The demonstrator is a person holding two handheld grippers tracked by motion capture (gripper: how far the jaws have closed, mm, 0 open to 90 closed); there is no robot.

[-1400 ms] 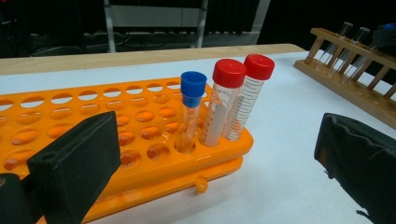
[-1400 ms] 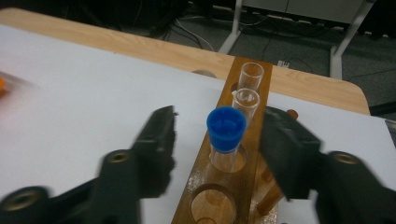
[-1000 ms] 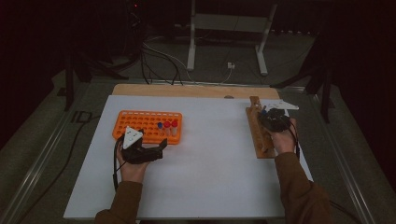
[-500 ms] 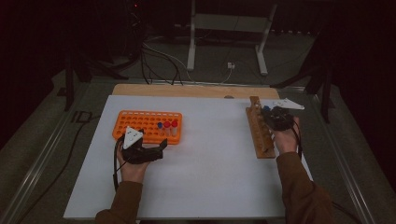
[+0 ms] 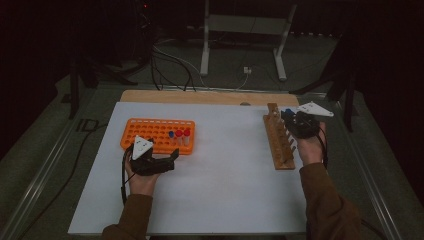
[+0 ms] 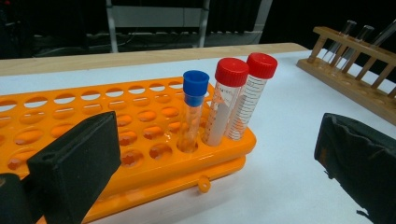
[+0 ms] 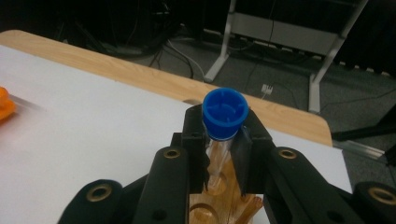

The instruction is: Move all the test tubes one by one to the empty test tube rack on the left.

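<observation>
My right gripper point(image 7: 224, 140) is shut on a clear tube with a blue cap point(image 7: 225, 112), held upright just above the far end of the wooden rack point(image 7: 210, 210). In the high view that gripper point(image 5: 289, 116) hangs over the wooden rack point(image 5: 280, 145) at the right of the table. My left gripper point(image 5: 170, 159) rests open on the white table beside the near edge of the orange rack point(image 5: 150, 132). Its jaws stand wide with nothing between them. The orange rack point(image 6: 93, 116) holds a blue-capped tube point(image 6: 194, 107) and two red-capped tubes point(image 6: 229, 98) at its right end.
The white board point(image 5: 225, 190) covers a wooden table whose far edge point(image 5: 200, 97) shows. Several clear tubes stand in the wooden rack point(image 6: 355, 70). Cables and a metal stand point(image 5: 240, 45) lie on the floor beyond the table.
My right gripper has risen a little with the blue-capped tube over the wooden rack. The left gripper has stayed where it was.
</observation>
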